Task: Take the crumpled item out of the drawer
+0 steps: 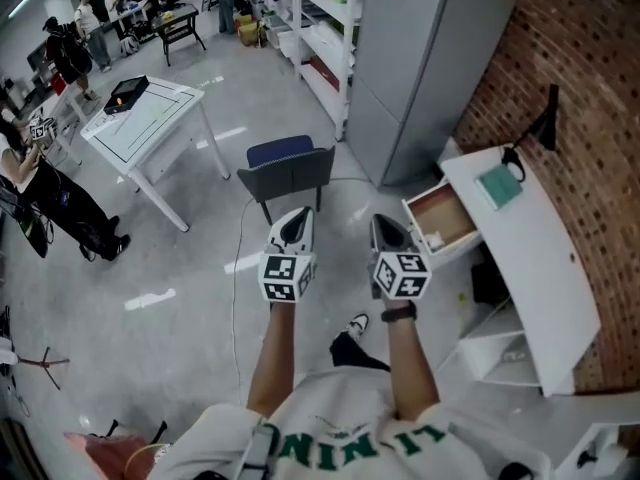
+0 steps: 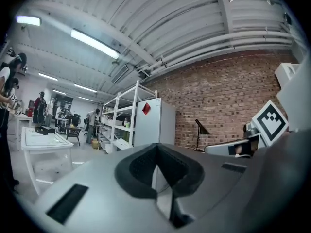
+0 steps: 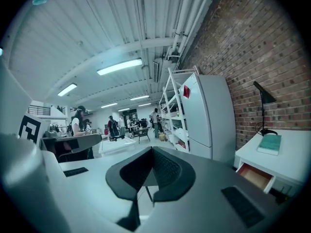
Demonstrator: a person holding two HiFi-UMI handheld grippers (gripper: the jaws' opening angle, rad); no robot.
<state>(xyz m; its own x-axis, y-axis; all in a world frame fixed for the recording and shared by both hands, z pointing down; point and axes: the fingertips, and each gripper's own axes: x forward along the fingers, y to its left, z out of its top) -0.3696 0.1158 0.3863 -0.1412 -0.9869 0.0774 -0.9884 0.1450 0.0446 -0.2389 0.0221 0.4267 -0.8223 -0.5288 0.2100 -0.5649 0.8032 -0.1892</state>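
Observation:
The open drawer juts out of the white desk at the right, its brown inside facing up. No crumpled item shows in it from here. In the right gripper view the drawer sits low right. My left gripper and right gripper are held side by side at mid-height over the floor, left of the drawer and apart from it. Both point forward. The left gripper has its jaws together with nothing between them. The right gripper looks the same, shut and empty.
A teal book and a black lamp rest on the desk. A grey fridge stands beyond it, with white shelving behind. A dark chair is straight ahead, and a white table and people are to the left.

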